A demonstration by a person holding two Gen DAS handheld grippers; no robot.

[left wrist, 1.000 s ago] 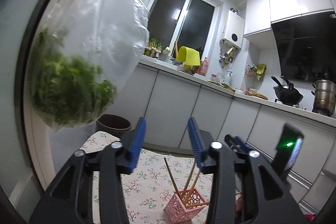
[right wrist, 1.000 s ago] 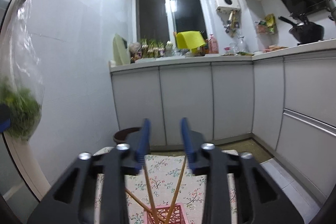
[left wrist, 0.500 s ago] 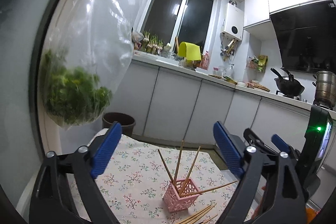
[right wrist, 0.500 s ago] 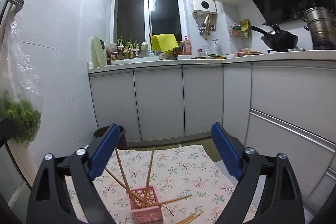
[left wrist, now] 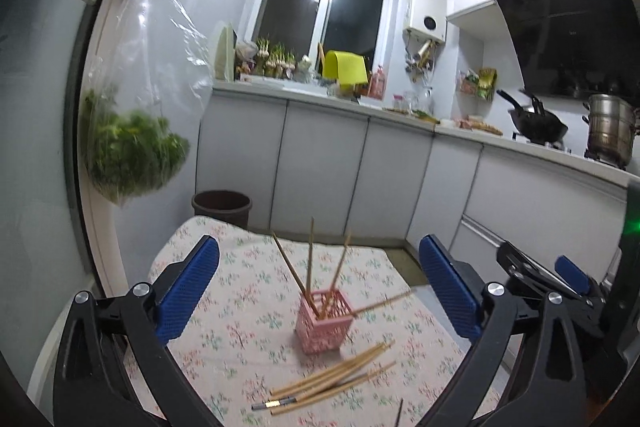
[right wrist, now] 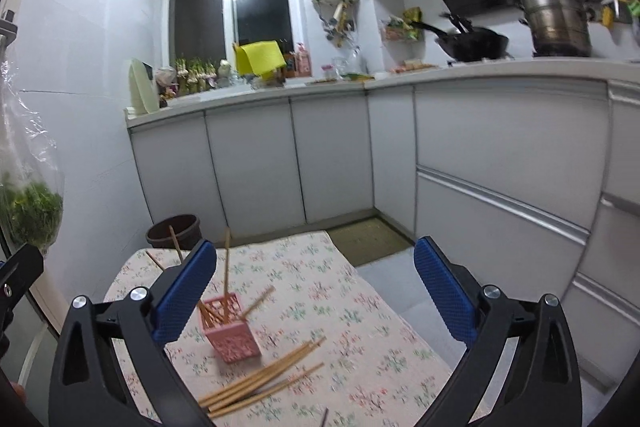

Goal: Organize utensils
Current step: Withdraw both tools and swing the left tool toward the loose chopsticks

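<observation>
Both grippers: standing wide apart now, holding nothing, after being nearly together a second ago and half spread half a second ago.
Left gripper: hanging above the table, tilting down further than a moment back, bringing the loose pile into view.
Right gripper: doing the same from the other side, jaws spread, nothing between the pads.
Pink holder: sitting upright on the floral tablecloth, near the middle, carrying four chopsticks.
Chopsticks in holder: three leaning steeply upward, one lying low over the rim toward the right.
Loose chopsticks: lying in a bundle on the cloth just in front of the holder, closer to the cameras, apart from its base.
Dark-tipped stick: resting at the near end of the bundle, kind unclear.
Meaning for the task: looking like a release just finished and a fresh pick being lined up; plenty of sticks waiting, so roughly the early-to-middle stretch.
Next move, as a guess: dropping one gripper onto the bundle, pinching a single stick or pair near its middle.
Risk: rolling thin sticks, and tipping the light holder while inserting.
Backdrop: bag of greens hanging left, bin behind the table.
</observation>
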